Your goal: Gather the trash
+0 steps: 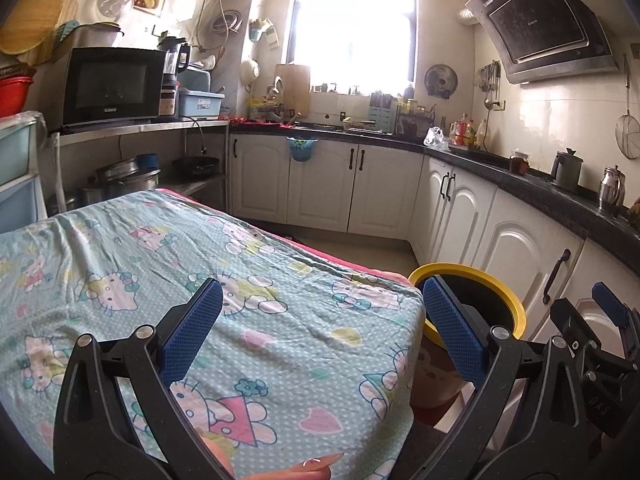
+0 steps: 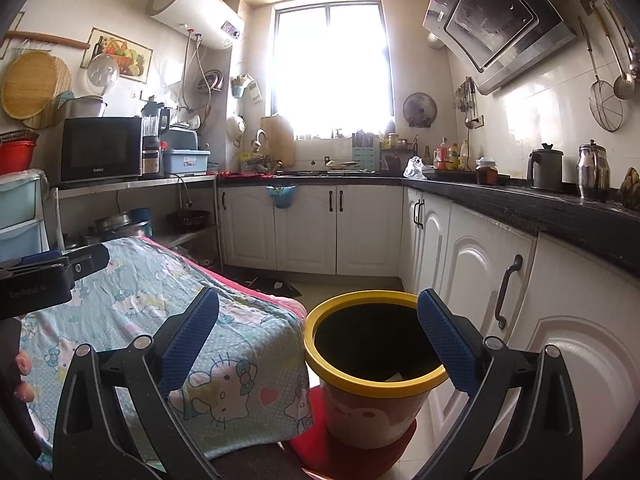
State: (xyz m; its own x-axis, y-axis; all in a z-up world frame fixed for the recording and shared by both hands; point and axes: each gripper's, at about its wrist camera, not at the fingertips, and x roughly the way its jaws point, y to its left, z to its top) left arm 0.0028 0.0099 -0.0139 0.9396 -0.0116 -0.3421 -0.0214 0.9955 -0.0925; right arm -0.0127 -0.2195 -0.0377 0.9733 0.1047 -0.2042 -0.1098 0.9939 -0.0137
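Yellow-rimmed trash bin (image 2: 374,376) upright on red mat (image 2: 320,450), beside table's right corner; black liner, pale scrap inside.

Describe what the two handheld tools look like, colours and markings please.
Both tools, left and right, have black plastic frames with silver round rivets and two fingers faced with blue textured pads. The left tool's black body, seen from the right wrist view, carries small pale lettering.

Black claw (image 1: 320,332) frames — blue textured pads (image 1: 454,336), silver screws.
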